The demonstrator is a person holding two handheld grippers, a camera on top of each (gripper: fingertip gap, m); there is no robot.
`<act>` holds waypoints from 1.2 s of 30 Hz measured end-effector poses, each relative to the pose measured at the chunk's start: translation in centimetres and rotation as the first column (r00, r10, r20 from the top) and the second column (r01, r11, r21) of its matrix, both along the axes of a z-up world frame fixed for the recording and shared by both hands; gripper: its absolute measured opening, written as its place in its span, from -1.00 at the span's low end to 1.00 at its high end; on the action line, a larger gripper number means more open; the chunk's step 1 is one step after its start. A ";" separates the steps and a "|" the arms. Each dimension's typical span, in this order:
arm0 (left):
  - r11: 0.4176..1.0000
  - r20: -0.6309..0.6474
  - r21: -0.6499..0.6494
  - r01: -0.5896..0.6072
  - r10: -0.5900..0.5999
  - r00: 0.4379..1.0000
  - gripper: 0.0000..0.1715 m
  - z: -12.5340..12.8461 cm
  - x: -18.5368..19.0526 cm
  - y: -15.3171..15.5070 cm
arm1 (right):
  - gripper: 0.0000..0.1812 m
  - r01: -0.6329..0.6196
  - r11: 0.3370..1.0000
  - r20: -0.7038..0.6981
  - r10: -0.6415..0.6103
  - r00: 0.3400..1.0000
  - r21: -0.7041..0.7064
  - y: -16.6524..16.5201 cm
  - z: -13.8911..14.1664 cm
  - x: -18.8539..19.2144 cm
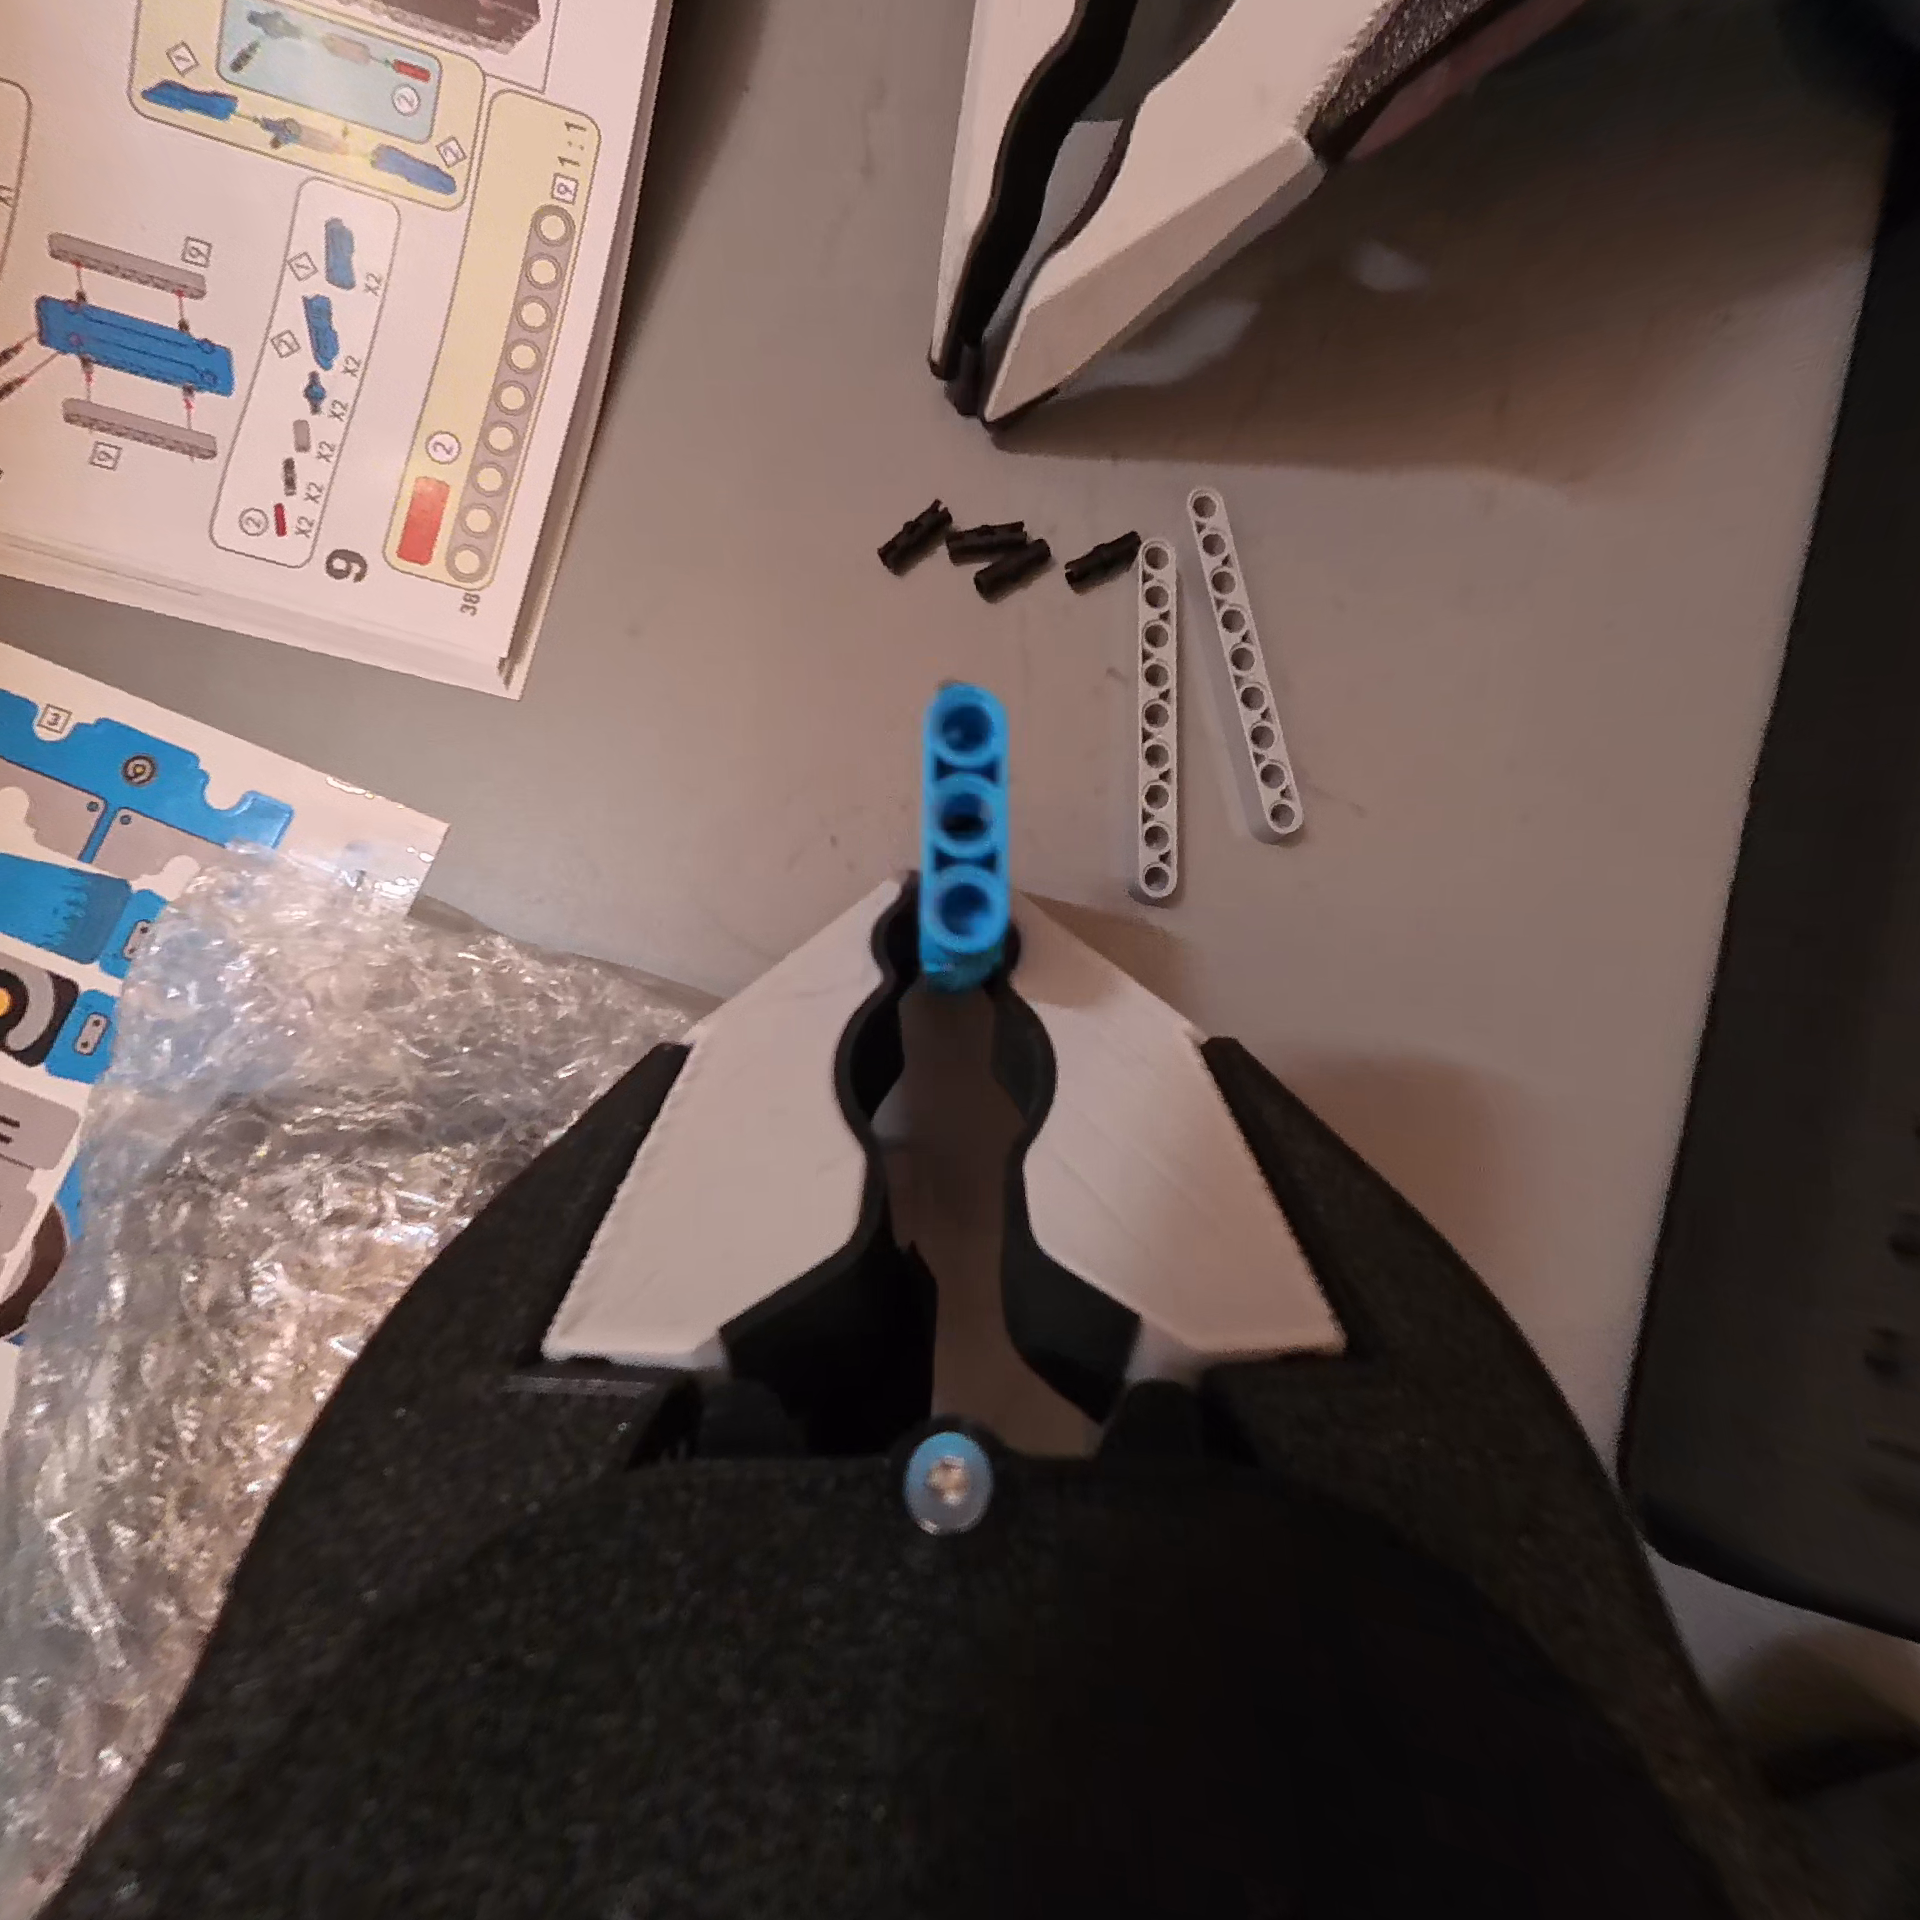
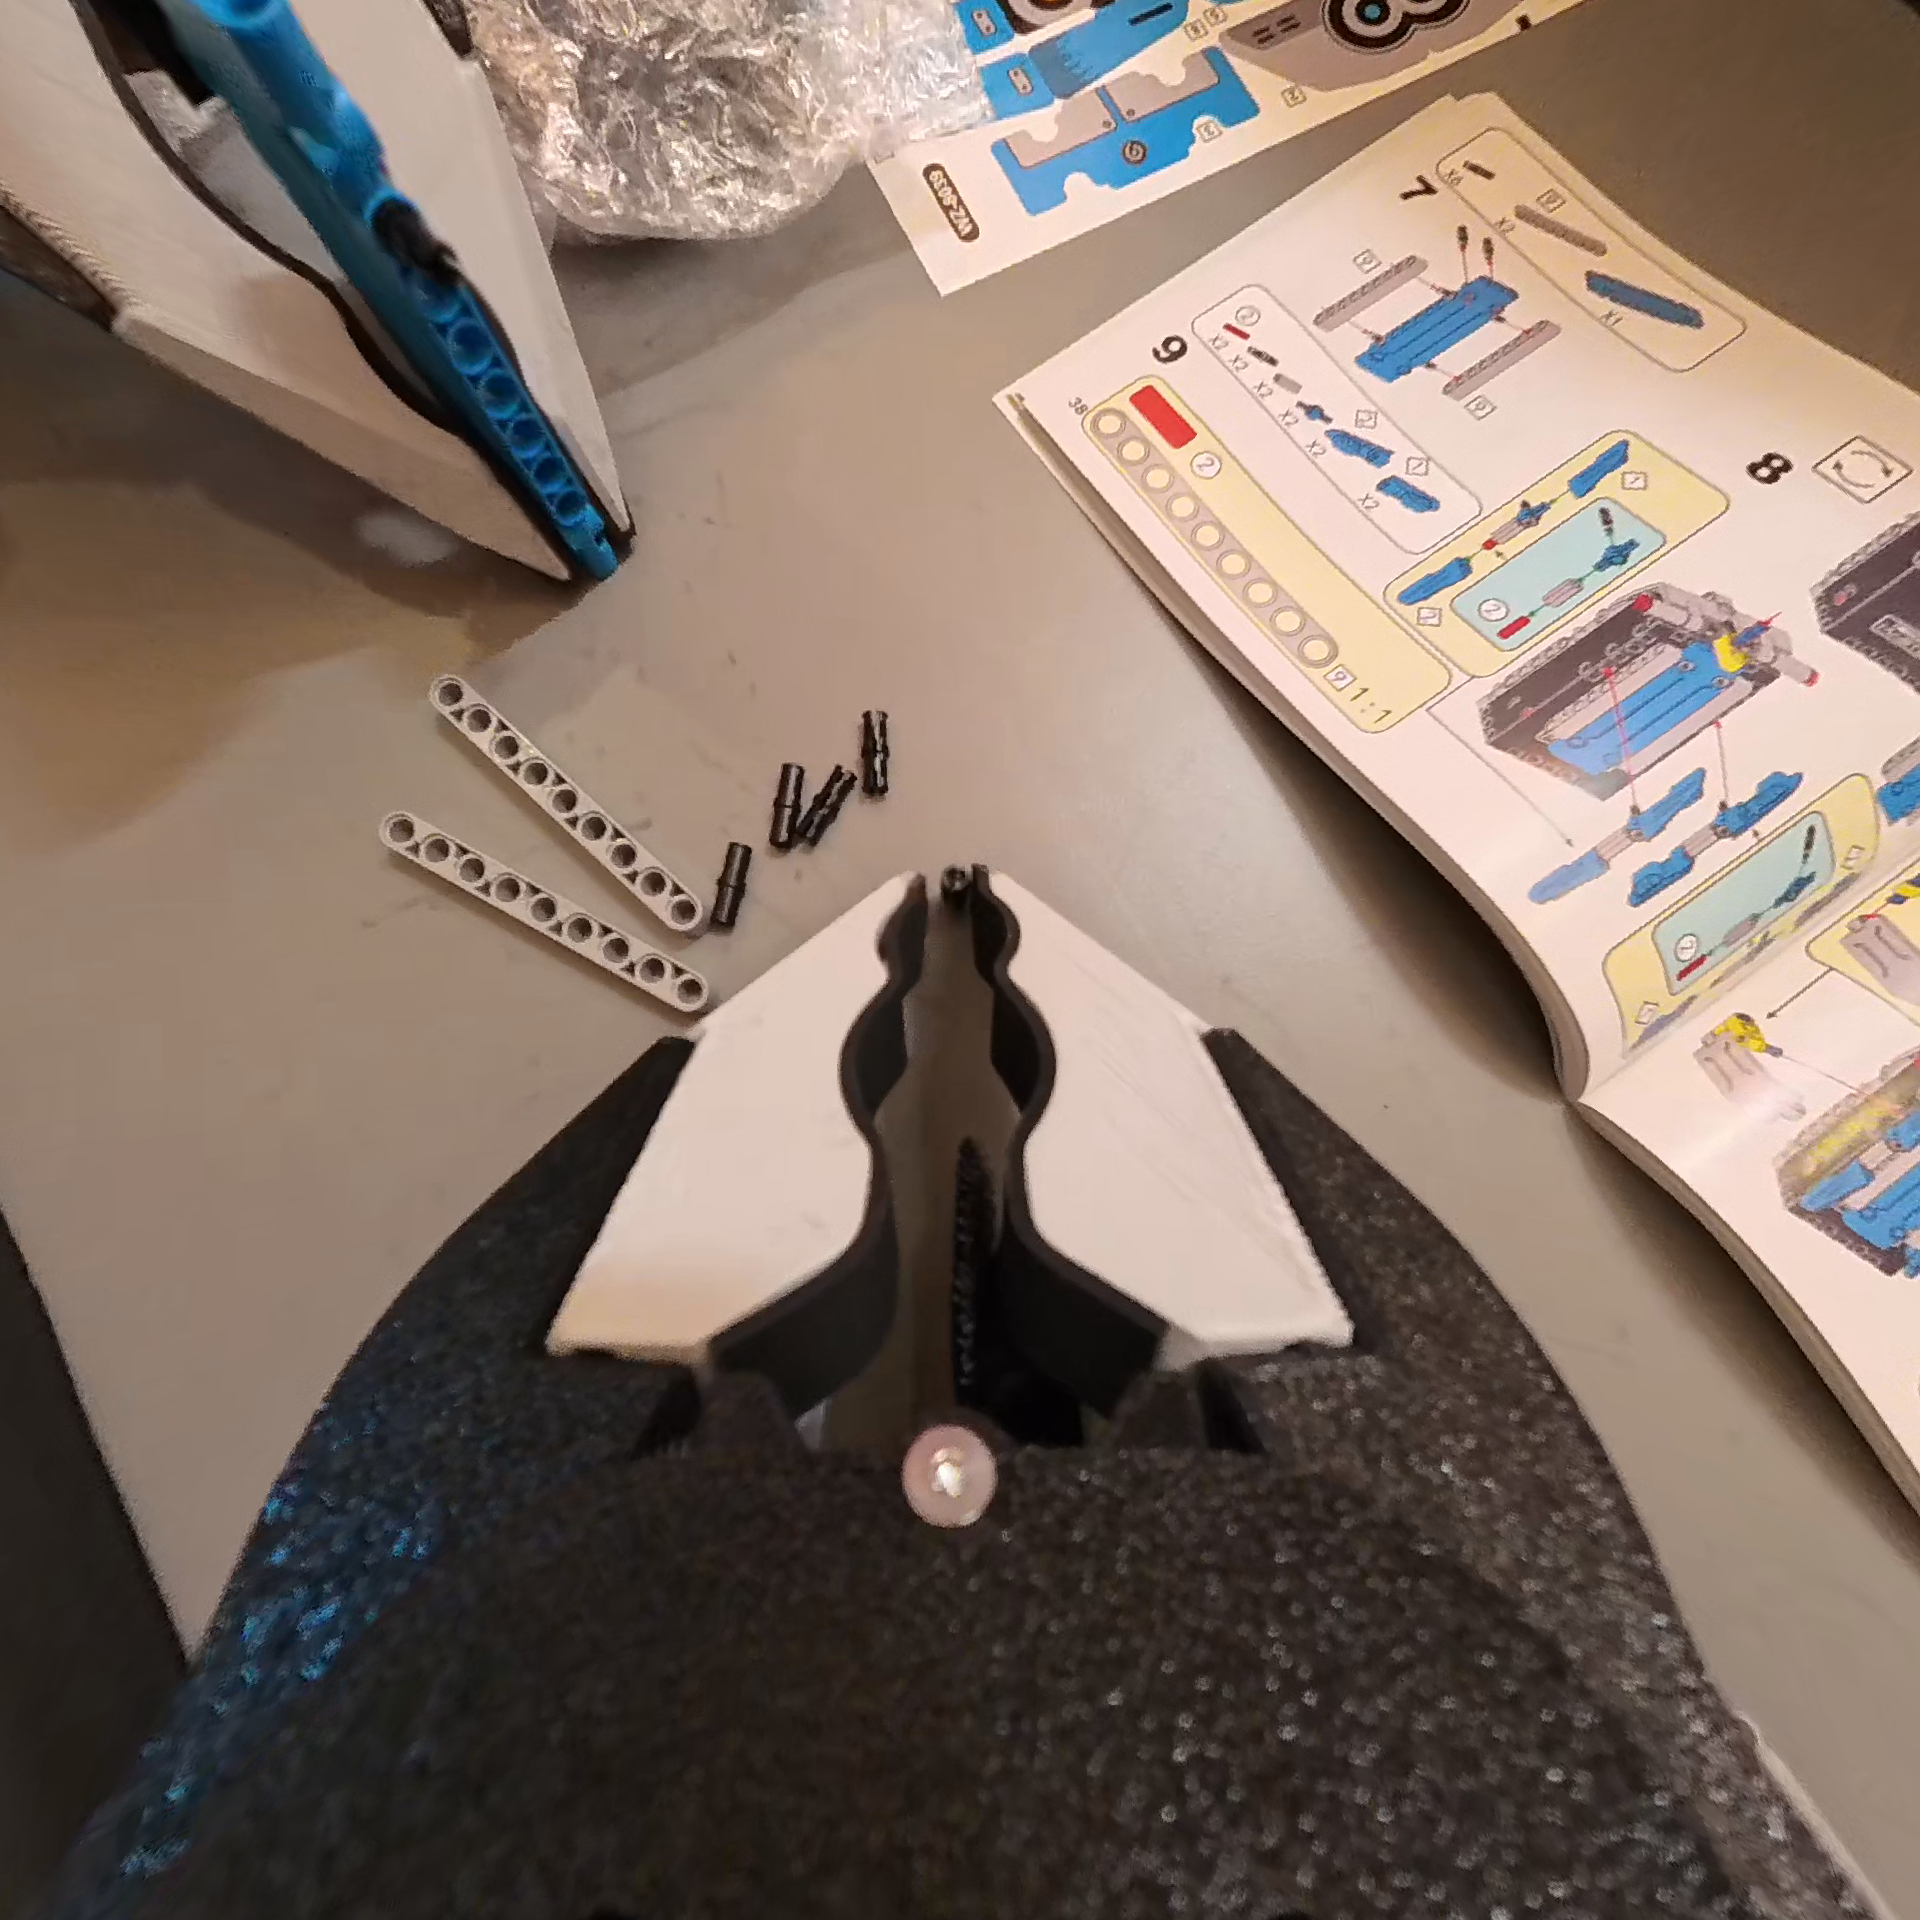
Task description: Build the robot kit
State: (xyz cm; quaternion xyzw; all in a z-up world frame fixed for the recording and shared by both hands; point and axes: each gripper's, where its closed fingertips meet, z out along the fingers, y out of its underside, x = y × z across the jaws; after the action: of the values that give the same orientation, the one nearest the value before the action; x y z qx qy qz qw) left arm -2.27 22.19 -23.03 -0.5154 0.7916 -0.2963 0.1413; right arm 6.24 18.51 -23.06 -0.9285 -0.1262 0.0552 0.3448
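My left gripper (image 1: pixel 961 930) is shut on a blue beam piece with round holes (image 1: pixel 964 810), holding it end-on above the grey table. In the right wrist view this gripper (image 2: pixel 597 545) stands at the upper left with the long blue piece (image 2: pixel 488 384) between its fingers. My right gripper (image 2: pixel 956 883) is shut on a small black pin (image 2: pixel 958 883) at its tips. It also shows in the left wrist view (image 1: pixel 971 390), at the top, tips down near the table. Several loose black pins (image 2: pixel 821 805) and two grey beams (image 2: pixel 566 800) lie just ahead-left of the right gripper.
An open instruction booklet (image 2: pixel 1455 582) lies on the table (image 2: pixel 935 582) to the right of my right gripper. A blue sticker sheet (image 2: pixel 1091 135) and a crumpled clear plastic bag (image 2: pixel 686 104) lie beyond. A dark object (image 1: pixel 1818 935) borders the table's right side in the left wrist view. The grippers' ends are close to 10 centimetres from one another.
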 end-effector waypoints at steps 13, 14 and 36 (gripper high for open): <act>0.999 0.055 -0.042 0.011 -0.009 0.998 -0.92 1.3 0.2 -0.1 | -0.95 0.006 1.000 -0.019 -0.006 1.000 0.025 0.1 0.6 0.1; 0.997 0.090 -0.070 0.019 -0.013 0.996 -0.92 2.0 0.5 -0.3 | -0.95 0.001 0.999 -0.031 0.001 1.000 0.051 0.2 1.2 0.0; 0.863 0.540 -0.444 0.242 0.042 0.841 -0.93 12.7 2.6 -5.3 | -0.97 -0.070 0.821 -0.554 0.443 0.705 0.567 -0.2 14.1 -6.6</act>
State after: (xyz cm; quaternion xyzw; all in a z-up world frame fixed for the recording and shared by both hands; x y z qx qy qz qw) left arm 0.29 16.85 -10.30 -0.3880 0.6445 -0.6272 0.2018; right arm -0.32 18.29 -8.93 -0.6936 -0.1379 0.3963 0.5855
